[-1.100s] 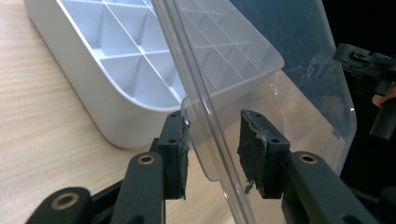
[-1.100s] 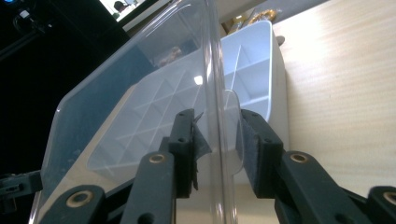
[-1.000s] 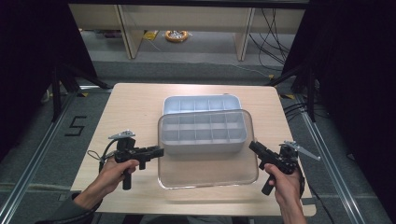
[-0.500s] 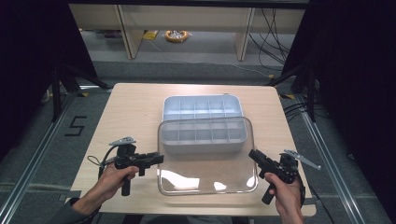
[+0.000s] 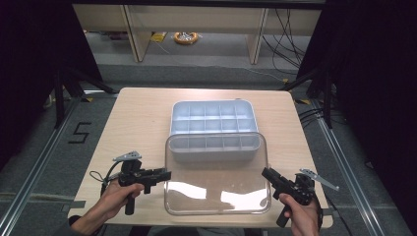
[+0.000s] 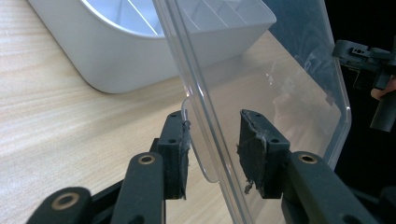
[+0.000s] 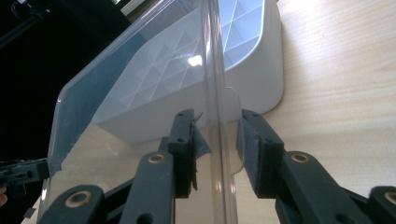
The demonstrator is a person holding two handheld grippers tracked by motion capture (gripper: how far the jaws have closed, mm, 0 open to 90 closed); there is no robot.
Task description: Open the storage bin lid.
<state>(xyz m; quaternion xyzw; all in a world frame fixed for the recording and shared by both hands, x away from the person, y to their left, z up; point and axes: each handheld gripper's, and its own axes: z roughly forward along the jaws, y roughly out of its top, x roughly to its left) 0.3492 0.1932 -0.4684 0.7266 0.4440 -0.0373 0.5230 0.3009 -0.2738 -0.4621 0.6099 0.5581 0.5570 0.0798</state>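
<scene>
A clear plastic lid [image 5: 216, 182] hangs level over the front of the table, and its far edge overlaps the front row of a white compartment tray [image 5: 211, 118]. My left gripper [image 5: 167, 174] is shut on the lid's left rim. My right gripper [image 5: 265, 172] is shut on its right rim. In the left gripper view the jaws [image 6: 215, 149] straddle the rim and its small tab, with the lid [image 6: 289, 79] running past the tray [image 6: 116, 60]. The right gripper view has the jaws [image 7: 217, 144] pinching rim and tab, with the tray [image 7: 261, 60] behind.
The wooden table [image 5: 133, 123] has bare surface left and right of the tray. Its front edge lies just below the lid and my hands. Dark curtains and metal floor rails flank the table. Shelving stands behind it.
Both grippers and the lid have moved toward me. The lid covered the tray's front half a second ago and now overlaps just its front row.
</scene>
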